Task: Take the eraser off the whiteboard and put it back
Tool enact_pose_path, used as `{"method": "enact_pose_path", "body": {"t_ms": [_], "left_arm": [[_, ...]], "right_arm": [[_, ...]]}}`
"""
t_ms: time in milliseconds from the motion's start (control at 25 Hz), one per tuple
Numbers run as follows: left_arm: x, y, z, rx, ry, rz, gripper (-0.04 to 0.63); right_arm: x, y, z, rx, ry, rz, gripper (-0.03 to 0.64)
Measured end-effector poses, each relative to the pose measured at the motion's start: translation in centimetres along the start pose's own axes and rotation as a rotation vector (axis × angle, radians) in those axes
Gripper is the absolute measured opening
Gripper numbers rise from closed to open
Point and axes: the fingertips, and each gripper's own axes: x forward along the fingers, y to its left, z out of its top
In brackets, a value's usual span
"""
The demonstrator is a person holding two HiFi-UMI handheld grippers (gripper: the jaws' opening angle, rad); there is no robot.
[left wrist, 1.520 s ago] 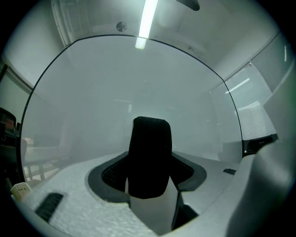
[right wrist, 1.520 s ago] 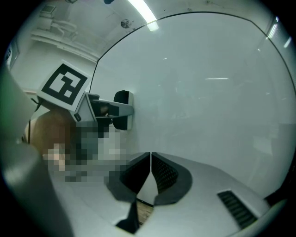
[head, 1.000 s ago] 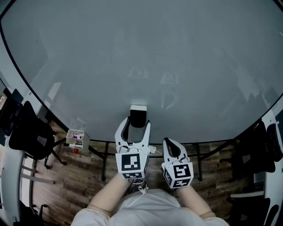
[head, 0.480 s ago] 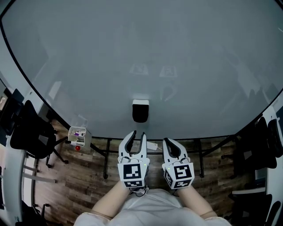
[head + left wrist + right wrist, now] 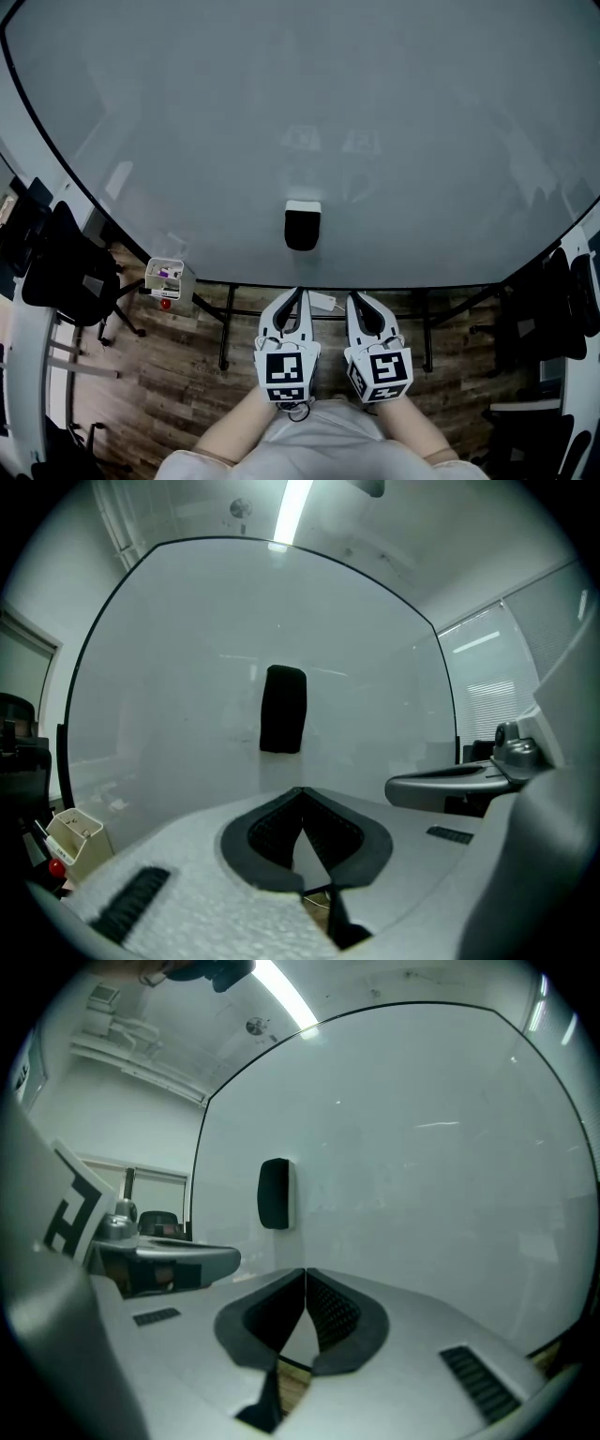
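The black eraser with a white top edge sticks to the large whiteboard, low and near its middle. It also shows as a dark block, the eraser in the left gripper view and the eraser in the right gripper view. My left gripper hangs below the board's bottom edge, shut, with nothing between its pads. Beside it my right gripper is also shut and empty. Both point toward the board, clear of the eraser.
A small white marker holder with a red item under it hangs at the board's lower left. The board's black stand legs cross the wooden floor. Dark office chairs stand at the left and right edges.
My left gripper let go of the eraser, pulled back and down from the board, and shut its jaws. The eraser stays stuck on the board. The right gripper barely moved.
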Motion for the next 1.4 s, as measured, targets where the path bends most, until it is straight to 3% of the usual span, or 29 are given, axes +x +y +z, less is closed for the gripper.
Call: {"method": "enact_pose_path", "body": {"t_ms": [200, 440, 760, 1400], "left_arm": [[-0.1, -1.0, -0.8, -0.021, 0.014, -0.041, 0.017], [0.2, -1.4, -0.1, 0.016, -0.011, -0.066, 0.017], [0.4, -1.4, 0.0, -0.014, -0.020, -0.070, 0.017], [0.2, -2.2, 0.4, 0.007, -0.022, -0.106, 0.017]], "right_arm": [[0.1, 0.1, 0.4, -0.011, -0.019, 0.007, 0.028], [0.5, 0.0, 0.6, -0.035, -0.004, 0.018, 0.027], [0.5, 0.4, 1.0, -0.034, -0.023, 0.040, 0.027], [-0.2, 0.2, 1.0, -0.072, 0.000, 0.032, 0.026]]}}
